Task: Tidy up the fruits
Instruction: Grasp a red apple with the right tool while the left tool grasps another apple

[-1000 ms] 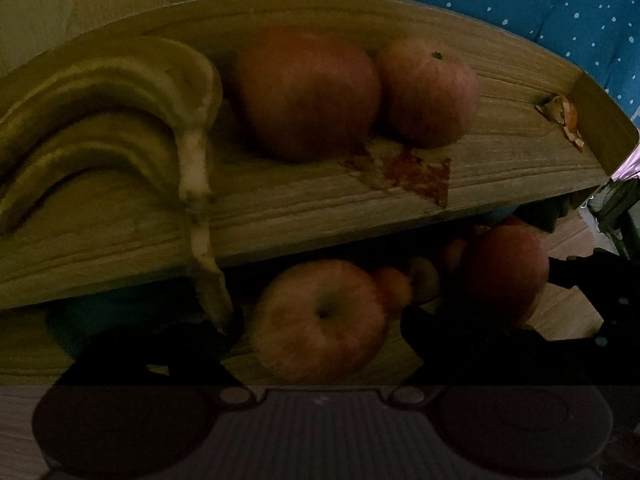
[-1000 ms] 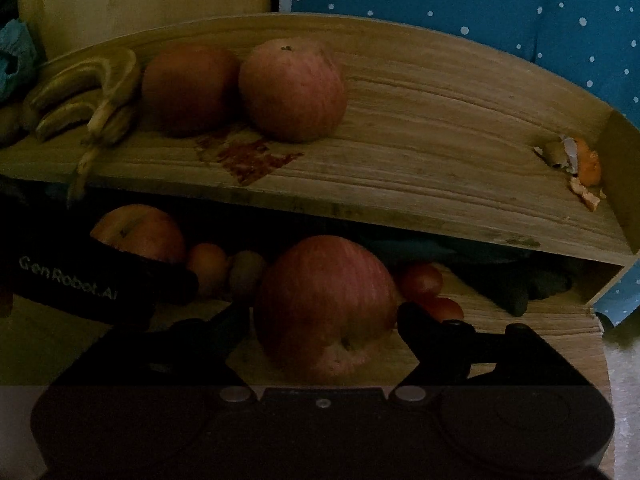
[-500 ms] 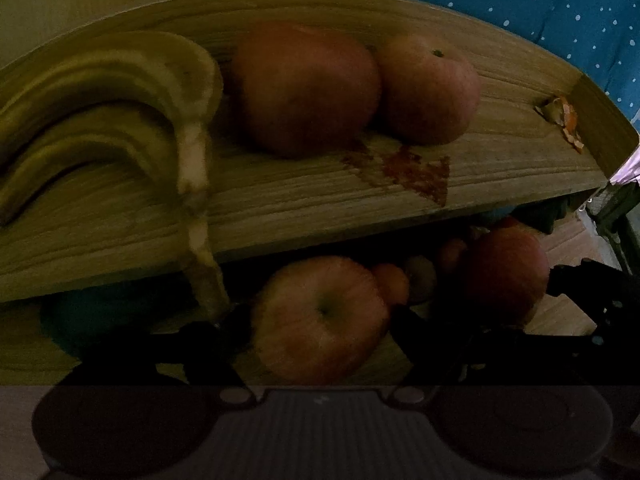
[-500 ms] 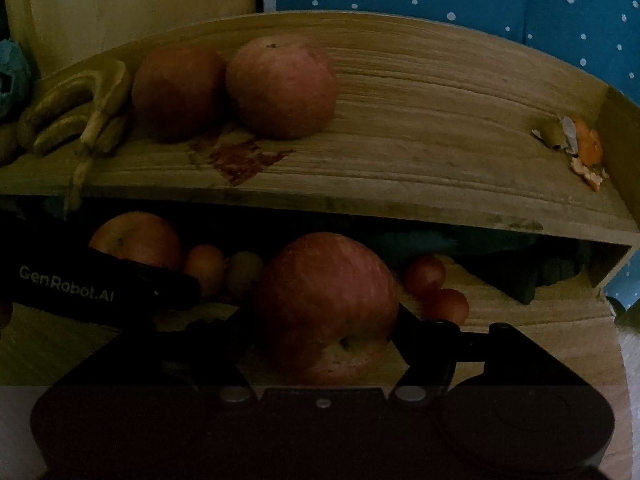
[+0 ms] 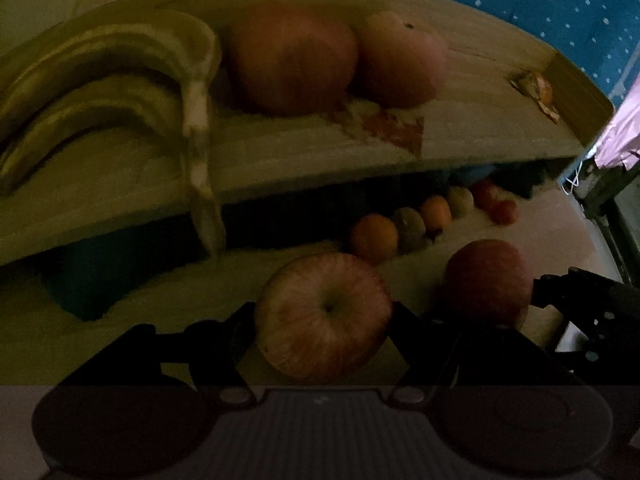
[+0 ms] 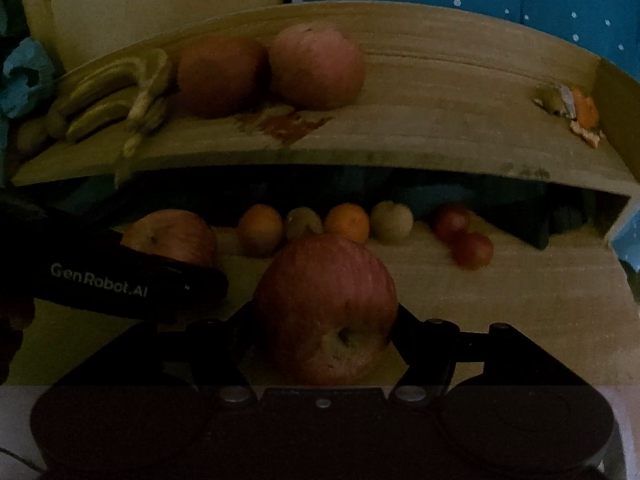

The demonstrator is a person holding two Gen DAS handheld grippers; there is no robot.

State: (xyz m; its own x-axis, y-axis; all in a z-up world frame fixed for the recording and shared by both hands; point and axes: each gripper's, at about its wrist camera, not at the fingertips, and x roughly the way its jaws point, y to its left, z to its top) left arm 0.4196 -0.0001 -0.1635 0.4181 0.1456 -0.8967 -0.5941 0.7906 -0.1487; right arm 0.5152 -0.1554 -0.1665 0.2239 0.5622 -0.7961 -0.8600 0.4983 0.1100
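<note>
far left on the upper shelf [image 6: 460, 92]: a bunch of bananas [image 5: 112, 80], stem hanging over the front edge. just right of them, two red apples touching each other, the darker apple [image 5: 294, 56] and the paler apple [image 5: 402, 60], with a reddish stain [image 5: 384, 126] on the wood in front. at the far right corner of that shelf, scraps of orange peel [image 6: 582, 114].

below, on the lower board [image 6: 500, 300], under the shelf's overhang: a row of small fruit from left to right, an orange [image 6: 260, 230], a greenish kiwi-like fruit [image 6: 304, 222], a second orange [image 6: 347, 222], a pale round fruit [image 6: 392, 220], then two small red fruits [image 6: 464, 236] touching, well apart from the grippers.

in front, nearer the cameras: left gripper [image 5: 324, 316] pinching a streaked apple [image 5: 324, 314], stem pit facing the lens, a finger pressed on each side. to its right, right gripper [image 6: 326, 316] clamped on a dark red apple [image 6: 326, 308], blossom end turned toward the lens, fingers tight against both flanks. both held apples just in front of the small-fruit row, the two side by side and apart. whether either touches the board: cannot tell. dim light throughout.
</note>
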